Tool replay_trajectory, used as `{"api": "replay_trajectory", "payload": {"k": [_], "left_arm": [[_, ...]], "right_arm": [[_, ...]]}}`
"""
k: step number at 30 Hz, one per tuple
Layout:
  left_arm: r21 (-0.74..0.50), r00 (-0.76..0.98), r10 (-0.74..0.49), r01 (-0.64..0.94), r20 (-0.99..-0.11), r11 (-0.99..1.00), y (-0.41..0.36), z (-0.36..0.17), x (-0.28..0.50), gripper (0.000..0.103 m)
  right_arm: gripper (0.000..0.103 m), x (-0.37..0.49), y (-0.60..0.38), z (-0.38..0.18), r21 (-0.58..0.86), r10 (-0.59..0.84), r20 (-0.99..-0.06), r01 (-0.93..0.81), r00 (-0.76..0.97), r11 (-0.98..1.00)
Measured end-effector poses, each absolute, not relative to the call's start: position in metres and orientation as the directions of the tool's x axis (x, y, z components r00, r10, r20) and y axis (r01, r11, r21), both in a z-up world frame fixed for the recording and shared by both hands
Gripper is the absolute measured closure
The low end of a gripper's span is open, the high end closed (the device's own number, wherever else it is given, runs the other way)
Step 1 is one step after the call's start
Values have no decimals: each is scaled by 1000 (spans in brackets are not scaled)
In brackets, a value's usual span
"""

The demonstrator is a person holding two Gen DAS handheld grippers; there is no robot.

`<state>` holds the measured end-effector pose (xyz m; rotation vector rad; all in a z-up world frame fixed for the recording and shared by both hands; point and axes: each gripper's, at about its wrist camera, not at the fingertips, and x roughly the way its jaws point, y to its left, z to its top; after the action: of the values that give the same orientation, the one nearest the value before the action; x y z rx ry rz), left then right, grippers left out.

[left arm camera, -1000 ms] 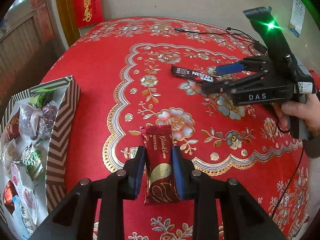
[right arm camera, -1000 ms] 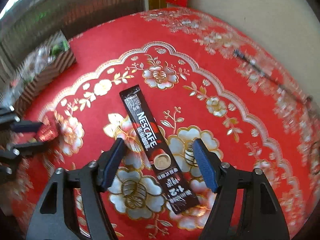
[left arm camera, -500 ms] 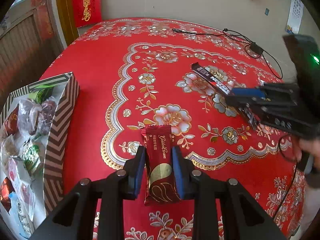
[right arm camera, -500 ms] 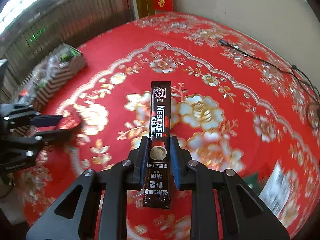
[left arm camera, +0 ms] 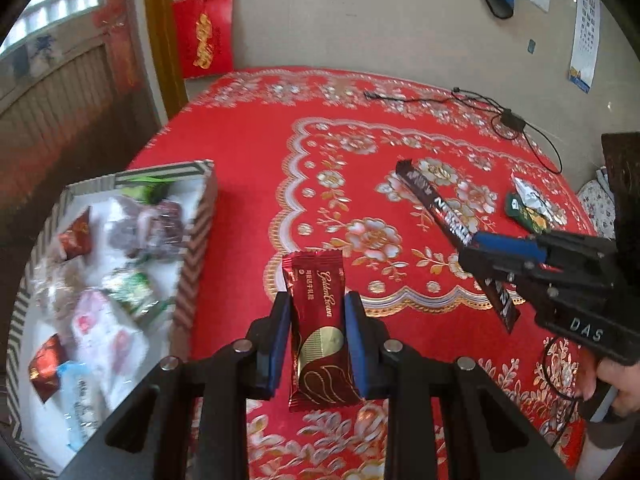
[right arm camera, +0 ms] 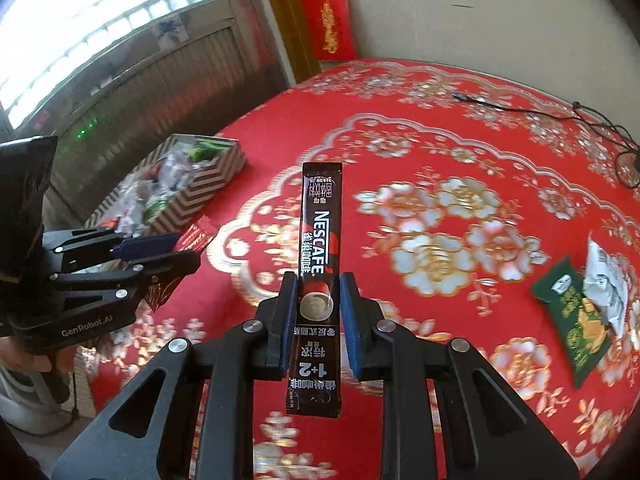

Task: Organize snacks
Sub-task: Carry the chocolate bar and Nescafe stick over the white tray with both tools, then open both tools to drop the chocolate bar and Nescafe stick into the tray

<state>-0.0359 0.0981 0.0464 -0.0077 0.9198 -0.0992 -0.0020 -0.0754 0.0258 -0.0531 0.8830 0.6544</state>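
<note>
The left gripper (left arm camera: 316,328) clamped a dark red snack packet (left arm camera: 320,332) above the red tablecloth (left arm camera: 248,184), the right gripper (right arm camera: 318,320) pinched a Nescafe stick (right arm camera: 318,248) upright, and beyond lay the striped snack box (right arm camera: 208,188) and two loose packets (right arm camera: 588,300).

We see the surface covered by a red floral cloth (left arm camera: 248,184) with gold and white scalloped border. A black cable (left arm camera: 476,98) with a small adapter lies near its far edge. Behind it, a plain beige wall (left arm camera: 360,20) with a red hanging with gold characters (left arm camera: 204,32), a calendar (left arm camera: 585,28), and a window (right arm camera: 100,12) beside a wooden frame.
</note>
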Motion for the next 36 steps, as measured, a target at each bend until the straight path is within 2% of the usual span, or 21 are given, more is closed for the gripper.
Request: {"api": "replay_trajectory", "payload": {"k": [17, 28, 36], "left_arm": [[-50, 658, 31, -105, -752, 993, 204, 72, -79, 73], [-73, 634, 81, -213, -769, 974, 260, 58, -94, 73], [-74, 624, 102, -250, -775, 965, 276, 50, -95, 73]], "right_arm": [[82, -34, 30, 51, 206, 589, -709, -685, 388, 698], [82, -25, 124, 55, 231, 635, -716, -760, 290, 608], [82, -9, 160, 38, 235, 608, -750, -756, 258, 611]]}}
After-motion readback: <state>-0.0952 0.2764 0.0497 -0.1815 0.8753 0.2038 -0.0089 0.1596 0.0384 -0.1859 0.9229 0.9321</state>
